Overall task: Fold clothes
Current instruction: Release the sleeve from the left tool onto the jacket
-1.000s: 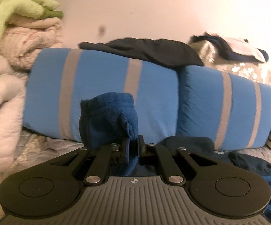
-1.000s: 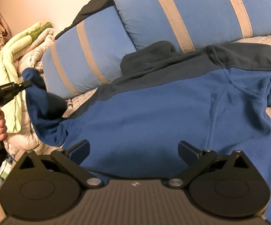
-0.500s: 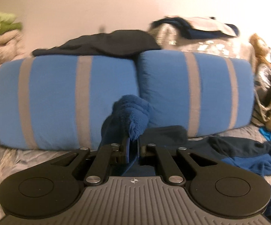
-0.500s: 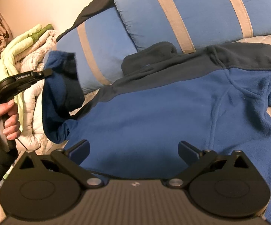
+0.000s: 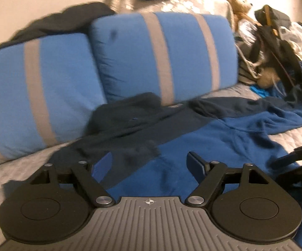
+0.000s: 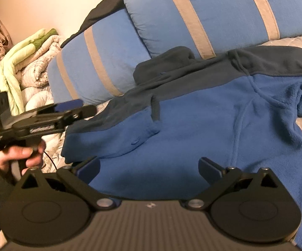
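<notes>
A blue fleece jacket (image 6: 203,125) with a dark navy collar and shoulders (image 6: 165,62) lies spread on the bed below the pillows. Its left sleeve (image 6: 130,129) is folded inward and rests across the body. My left gripper (image 5: 149,161) hovers just above that sleeve, its jaws opening with nothing pressed between them; the fleece (image 5: 203,146) lies under them. In the right wrist view the left gripper (image 6: 75,106) shows side-on at the jacket's left edge, held by a hand (image 6: 19,154). My right gripper (image 6: 150,163) stands open over the jacket's lower body, holding nothing.
Two blue pillows with grey stripes (image 5: 161,52) lean against the wall behind the jacket, a dark garment (image 5: 56,23) draped on top. Folded blankets (image 6: 31,62) are piled at the left. A teddy bear (image 5: 238,2) and bags (image 5: 276,41) clutter the right. The quilted cover (image 5: 25,163) shows around the jacket.
My left gripper carried the sleeve rightward and down over the jacket's body, then let it go and opened. The right gripper stayed still and open.
</notes>
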Motion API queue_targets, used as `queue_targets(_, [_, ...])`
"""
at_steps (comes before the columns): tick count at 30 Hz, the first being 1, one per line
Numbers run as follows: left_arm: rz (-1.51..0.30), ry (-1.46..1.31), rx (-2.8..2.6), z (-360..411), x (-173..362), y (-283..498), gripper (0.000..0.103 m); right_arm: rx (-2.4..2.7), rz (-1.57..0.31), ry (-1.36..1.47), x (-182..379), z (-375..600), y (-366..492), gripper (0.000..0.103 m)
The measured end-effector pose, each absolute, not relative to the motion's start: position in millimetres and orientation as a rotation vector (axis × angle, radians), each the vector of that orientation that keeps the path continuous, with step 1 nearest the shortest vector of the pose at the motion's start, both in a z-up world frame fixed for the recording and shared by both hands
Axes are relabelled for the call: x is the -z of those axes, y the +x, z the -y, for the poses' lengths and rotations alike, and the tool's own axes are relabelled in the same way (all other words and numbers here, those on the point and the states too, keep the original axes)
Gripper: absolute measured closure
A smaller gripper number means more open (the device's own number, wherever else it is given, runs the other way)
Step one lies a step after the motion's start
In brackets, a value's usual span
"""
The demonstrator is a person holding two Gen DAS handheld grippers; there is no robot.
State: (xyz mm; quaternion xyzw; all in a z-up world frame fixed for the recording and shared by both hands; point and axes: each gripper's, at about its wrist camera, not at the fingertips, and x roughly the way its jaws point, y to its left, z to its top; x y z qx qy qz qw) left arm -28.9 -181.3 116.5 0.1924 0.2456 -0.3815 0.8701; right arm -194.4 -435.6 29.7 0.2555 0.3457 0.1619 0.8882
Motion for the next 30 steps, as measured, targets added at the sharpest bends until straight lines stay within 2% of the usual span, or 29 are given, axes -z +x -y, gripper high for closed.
queue_targets(8, [-0.444, 0.394, 0.689, 105, -136, -42, 0.025, -0.381, -0.747, 0.396, -39, 416, -189, 0.000])
queue_targets(15, [-0.440, 0.348, 0.580, 44, -135, -44, 0.025, -0.454, -0.698, -0.001, -69, 378, -180, 0.000])
queue_targets(20, [-0.515, 0.247, 0.502, 12, -119, -32, 0.025, -0.503, -0.636, -0.314, -81, 353, -171, 0.000])
queue_targets(25, [-0.575, 0.158, 0.455, -5, -103, -23, 0.025, -0.484, -0.573, -0.609, -67, 325, -155, 0.000])
queue_targets(30, [-0.597, 0.168, 0.444, -5, -92, -22, 0.025, -0.494, -0.533, -0.769, -42, 308, -143, 0.004])
